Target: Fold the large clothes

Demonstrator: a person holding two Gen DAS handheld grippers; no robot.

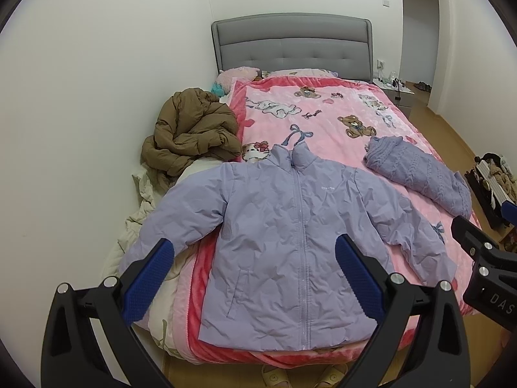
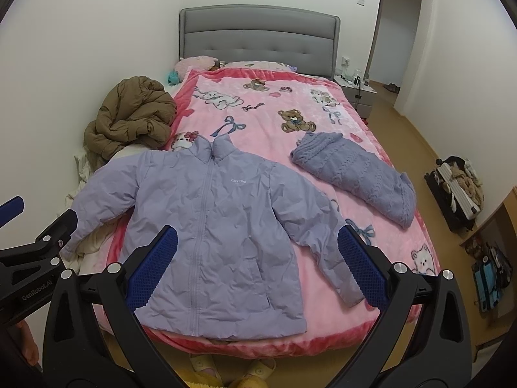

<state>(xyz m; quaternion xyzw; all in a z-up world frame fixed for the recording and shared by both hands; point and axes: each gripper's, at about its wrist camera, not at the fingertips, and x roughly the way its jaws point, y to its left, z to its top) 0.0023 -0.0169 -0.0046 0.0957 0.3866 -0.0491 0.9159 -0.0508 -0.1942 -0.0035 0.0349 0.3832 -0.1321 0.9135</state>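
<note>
We hold two grippers above the foot of a bed (image 1: 323, 103), both looking down its length toward a grey padded headboard (image 1: 290, 48).

Left wrist view, going left to right: beyond our left finger, a crumpled brown puffer coat (image 1: 190, 129) sits at the bed's left edge against the white wall. The left gripper (image 1: 255, 278) has its blue-padded fingers (image 1: 148, 278) spread wide, holding nothing. Between and just beyond the fingers lies the lilac zip-up jacket (image 1: 284, 232), front side up, zipped, collar pointing away from us, sleeves angled out to either side, hem near the foot of the bed. It rests on a pink blanket (image 1: 339, 110) printed with teddy bears and bows. Beyond our right finger and off to the right, a folded lilac knitted sweater (image 1: 423, 171) lies on the blanket, apart from the jacket. At the far right edge, part of the right gripper (image 1: 478, 255) shows.

Right wrist view: the left gripper (image 2: 35, 242) shows at the far left. The right gripper (image 2: 257, 265) also has its fingers (image 2: 362, 268) spread wide and empty. The jacket (image 2: 219, 223) lies between them, its right sleeve end just beyond our right finger. The sweater (image 2: 358, 174) lies farther right and beyond.
</note>
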